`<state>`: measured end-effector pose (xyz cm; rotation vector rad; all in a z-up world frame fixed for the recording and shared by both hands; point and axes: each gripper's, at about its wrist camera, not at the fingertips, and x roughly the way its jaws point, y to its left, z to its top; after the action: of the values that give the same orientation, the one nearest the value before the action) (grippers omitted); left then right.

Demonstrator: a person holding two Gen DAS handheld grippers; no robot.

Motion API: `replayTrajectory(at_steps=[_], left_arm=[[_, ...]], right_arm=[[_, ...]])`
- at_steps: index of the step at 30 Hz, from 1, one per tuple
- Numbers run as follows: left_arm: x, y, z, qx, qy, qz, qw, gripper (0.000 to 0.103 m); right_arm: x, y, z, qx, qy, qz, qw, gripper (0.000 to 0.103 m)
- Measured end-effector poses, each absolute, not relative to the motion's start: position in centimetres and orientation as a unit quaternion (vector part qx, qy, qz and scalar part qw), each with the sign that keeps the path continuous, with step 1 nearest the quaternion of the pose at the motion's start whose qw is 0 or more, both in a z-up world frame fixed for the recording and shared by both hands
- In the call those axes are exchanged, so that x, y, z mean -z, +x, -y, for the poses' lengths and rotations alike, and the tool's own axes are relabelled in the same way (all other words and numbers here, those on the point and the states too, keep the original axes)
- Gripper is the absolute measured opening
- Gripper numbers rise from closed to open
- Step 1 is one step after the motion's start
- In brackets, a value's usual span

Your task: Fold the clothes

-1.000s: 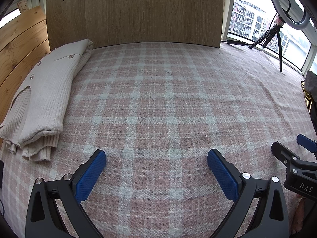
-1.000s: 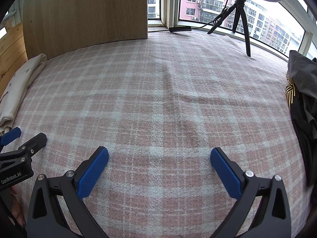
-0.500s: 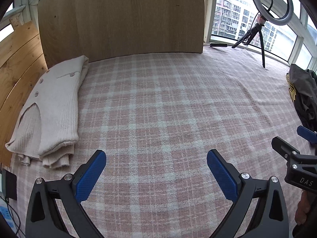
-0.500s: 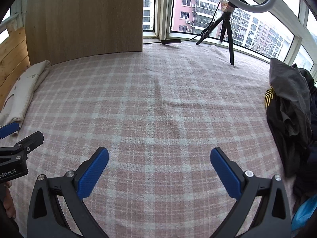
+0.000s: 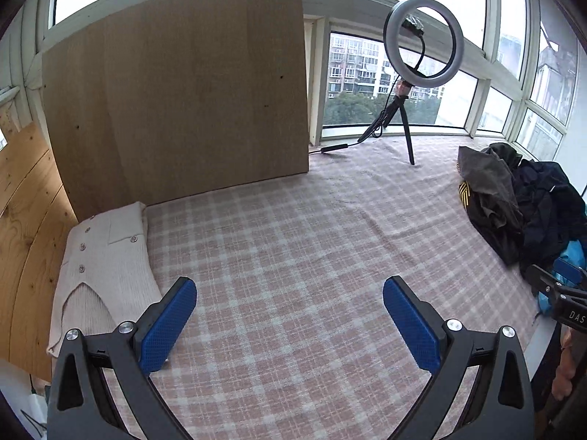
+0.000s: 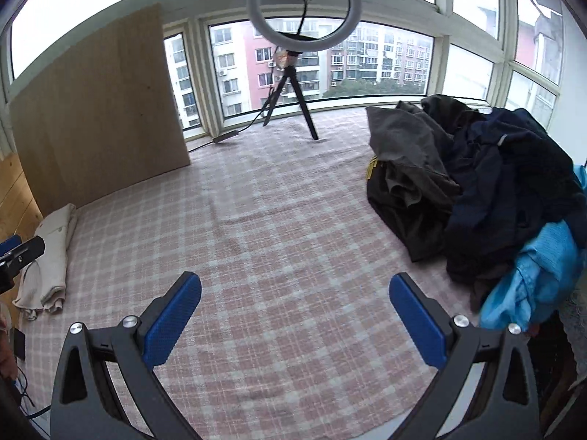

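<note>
A folded cream knit cardigan (image 5: 102, 267) lies at the left edge of the pink plaid cloth (image 5: 293, 242); it also shows in the right wrist view (image 6: 47, 260). A heap of dark unfolded clothes (image 6: 477, 183) with a light blue garment (image 6: 532, 278) lies at the right; the heap also shows in the left wrist view (image 5: 521, 201). My left gripper (image 5: 290, 319) is open and empty above the cloth's front. My right gripper (image 6: 295, 315) is open and empty, left of the heap.
A wooden board (image 5: 183, 102) stands at the back left. A ring light on a tripod (image 6: 304, 51) stands at the back by the windows, its cable running left. Wooden panelling (image 5: 22, 220) lines the left side.
Both grippers have pulled back and tilted up from the cloth, so the windows, ring light and the clothes heap have come into view. Both stay open and empty.
</note>
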<state>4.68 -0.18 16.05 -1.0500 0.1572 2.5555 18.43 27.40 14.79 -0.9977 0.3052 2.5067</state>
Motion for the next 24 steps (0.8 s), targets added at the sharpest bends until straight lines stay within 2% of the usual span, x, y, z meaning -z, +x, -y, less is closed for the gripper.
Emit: replayTrajectory(at_steps=[9,13,19,24], left_arm=[[-17.8,7.0,-6.3,-0.894,-0.355,-0.054,0.267,0.102],[-17.6,7.6,-10.6,-0.889,-0.361,-0.057,0.277,0.102],[-18.0,8.0,-17.8,-0.892,-0.362,-0.040,0.268,0.102],[-19.3,8.1,-22.7,-0.899,-0.353,-0.028,0.258,0.102]], right_arm=[[-18.4,26.9,-36.8,-0.889,-0.303,-0.135,0.317,0.103],[-18.8,28.2,-41.9,-0.886,-0.295,-0.118,0.339,0.103],[-19.2,26.6,-50.8,-0.896,-0.306,-0.064,0.314,0.103],[-18.7,21.8,-57.3,-0.900,-0.344,0.015,0.267,0.103]])
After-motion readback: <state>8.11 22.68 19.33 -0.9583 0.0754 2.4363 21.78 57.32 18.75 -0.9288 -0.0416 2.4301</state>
